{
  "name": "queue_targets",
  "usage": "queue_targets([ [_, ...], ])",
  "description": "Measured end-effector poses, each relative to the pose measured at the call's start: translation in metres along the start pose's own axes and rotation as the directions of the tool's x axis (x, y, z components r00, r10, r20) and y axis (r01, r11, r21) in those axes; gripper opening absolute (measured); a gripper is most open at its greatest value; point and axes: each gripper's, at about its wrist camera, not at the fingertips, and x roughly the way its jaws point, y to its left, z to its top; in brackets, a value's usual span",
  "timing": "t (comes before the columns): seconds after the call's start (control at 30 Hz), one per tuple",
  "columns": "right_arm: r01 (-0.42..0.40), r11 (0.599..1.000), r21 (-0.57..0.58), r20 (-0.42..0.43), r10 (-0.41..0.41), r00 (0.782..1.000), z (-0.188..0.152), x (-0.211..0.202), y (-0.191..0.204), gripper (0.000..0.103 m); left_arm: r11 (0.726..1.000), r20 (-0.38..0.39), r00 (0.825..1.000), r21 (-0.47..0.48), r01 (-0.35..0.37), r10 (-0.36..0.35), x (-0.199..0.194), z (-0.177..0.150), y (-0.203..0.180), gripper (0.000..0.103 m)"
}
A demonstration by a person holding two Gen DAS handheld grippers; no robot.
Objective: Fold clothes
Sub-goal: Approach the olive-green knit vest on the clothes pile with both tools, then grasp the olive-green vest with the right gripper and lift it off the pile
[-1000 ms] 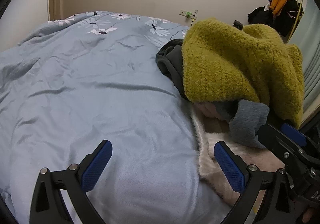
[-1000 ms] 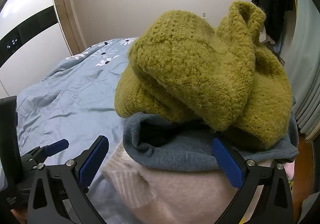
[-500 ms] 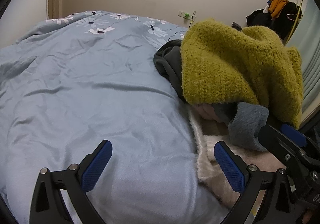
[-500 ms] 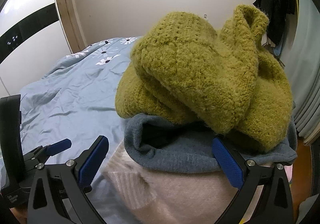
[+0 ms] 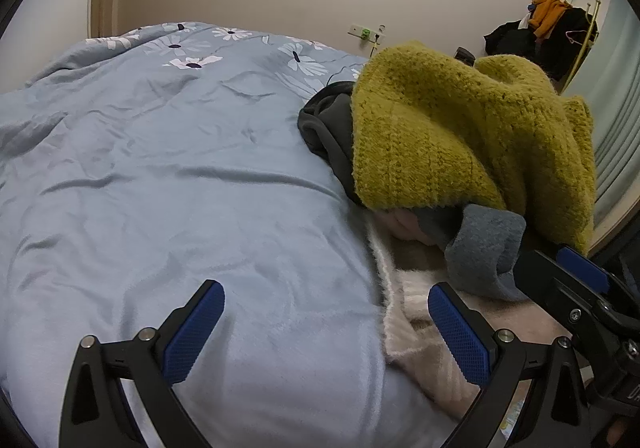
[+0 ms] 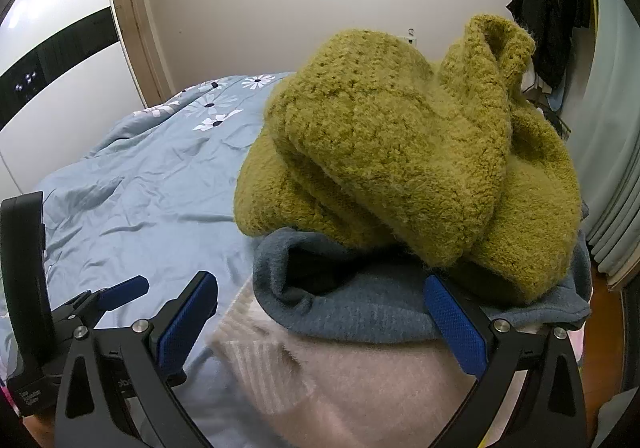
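Note:
A crumpled olive-green knit sweater tops a pile of clothes on the bed. Under it lie a grey-blue fleece garment, a dark grey garment and a fuzzy cream-pink garment. My left gripper is open, low over the blue duvet just left of the pile, its right pad above the cream garment's edge. My right gripper is open in front of the pile, holding nothing, its fingers straddling the cream and grey-blue layers.
The blue floral duvet spreads wide to the left of the pile. A rack of hanging clothes stands by the far right wall. A pale curtain hangs at the right. A wall socket sits behind the bed.
Both views shift only slightly; the pile sits a touch lower and nearer in the frames. Both grippers stay open and nothing is taken hold of.

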Motion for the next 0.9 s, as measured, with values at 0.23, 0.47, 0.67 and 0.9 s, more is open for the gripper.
queue_targets([
  [0.23,0.01,1.0,-0.016,-0.002,-0.011,1.0,0.0,0.001,0.004,0.103,1.0,0.001,1.0,-0.002,0.015,-0.015,-0.001,-0.001,0.002,0.103],
  [0.47,0.025,0.999,-0.033,-0.002,-0.025,1.0,0.002,-0.002,0.006,0.103,0.998,-0.01,0.998,0.023,0.061,-0.061,0.001,0.002,-0.009,0.103],
  [0.67,0.057,0.998,-0.038,0.008,-0.057,0.998,0.008,-0.012,-0.005,0.103,0.994,-0.021,0.994,0.017,0.106,-0.106,0.004,0.008,-0.015,0.103],
  [0.9,0.133,0.989,-0.07,0.092,-0.126,0.988,0.037,-0.026,-0.022,0.103,0.993,-0.035,0.992,-0.018,0.118,-0.119,0.005,0.007,-0.004,0.103],
])
